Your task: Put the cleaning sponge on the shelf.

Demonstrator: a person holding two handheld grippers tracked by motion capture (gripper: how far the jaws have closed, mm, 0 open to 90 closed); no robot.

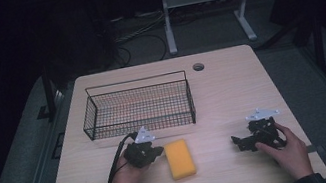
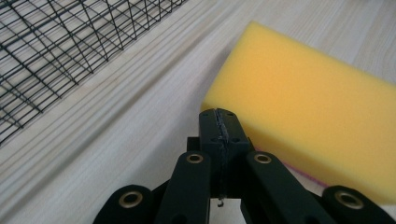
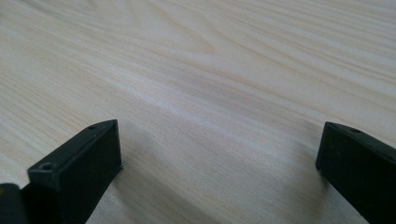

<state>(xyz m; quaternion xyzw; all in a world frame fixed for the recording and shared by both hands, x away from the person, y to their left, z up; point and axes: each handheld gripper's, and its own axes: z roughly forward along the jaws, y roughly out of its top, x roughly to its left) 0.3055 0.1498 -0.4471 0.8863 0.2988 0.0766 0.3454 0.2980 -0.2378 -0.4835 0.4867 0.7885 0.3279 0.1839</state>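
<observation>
A yellow sponge [image 1: 180,158] lies flat on the wooden table [image 1: 231,84], near the front edge. My left gripper [image 1: 159,150] sits just left of it with its tip close to the sponge's left side. In the left gripper view the sponge [image 2: 303,107] is a big yellow block on the right, and the left gripper [image 2: 219,122] has its jaws pressed together with nothing between them, just short of the sponge's near edge. My right gripper [image 1: 236,142] rests on the table to the sponge's right, held by a hand. Its jaws [image 3: 219,154] stand wide apart over bare wood.
A black wire basket [image 1: 139,107] stands behind the sponge, left of the table's middle; its mesh [image 2: 56,46] shows at the upper left of the left gripper view. A round cable hole [image 1: 198,67] is at the table's far edge. A desk frame [image 1: 207,7] stands on the floor beyond.
</observation>
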